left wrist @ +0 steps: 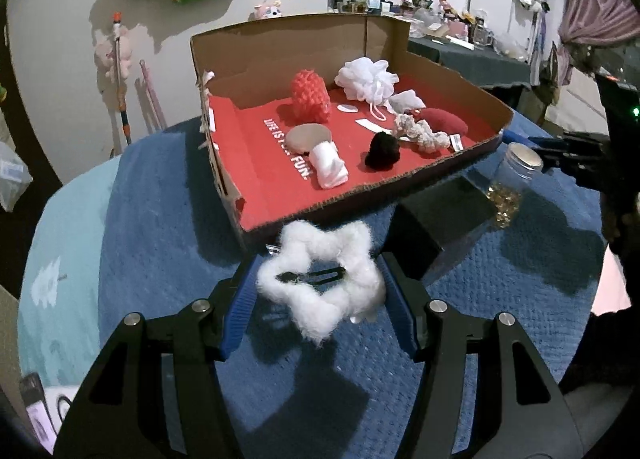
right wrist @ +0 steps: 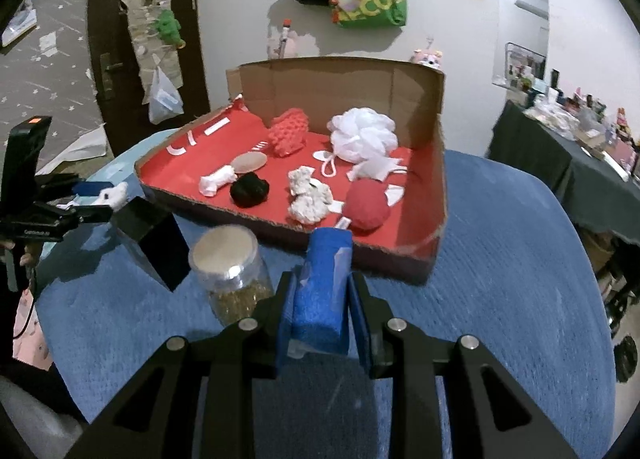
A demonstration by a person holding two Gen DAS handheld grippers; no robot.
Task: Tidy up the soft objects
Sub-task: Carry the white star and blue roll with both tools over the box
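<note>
My left gripper (left wrist: pixel 320 287) is shut on a white fluffy star-shaped hair clip (left wrist: pixel 320 279), held above the blue cloth just in front of the cardboard box (left wrist: pixel 360 195). My right gripper (right wrist: pixel 322 299) is shut on a blue foam roll (right wrist: pixel 322 291), held in front of the box's near wall (right wrist: pixel 360 251). The red-lined box holds a white bath pouf (right wrist: pixel 362 133), a red knitted piece (right wrist: pixel 288 131), a black pompom (right wrist: pixel 248 189), a red cushion (right wrist: pixel 366 205), a white scrunchie (right wrist: pixel 308 199) and a white cloth roll (right wrist: pixel 216 181). The left gripper also shows in the right wrist view (right wrist: pixel 102 195).
A clear jar with a silver lid (right wrist: pixel 228 267) and a black box (right wrist: pixel 154 243) stand on the blue cloth (right wrist: pixel 500 259) in front of the cardboard box. A cluttered dark table (right wrist: pixel 568 147) is at the right. Bags hang on the wall behind.
</note>
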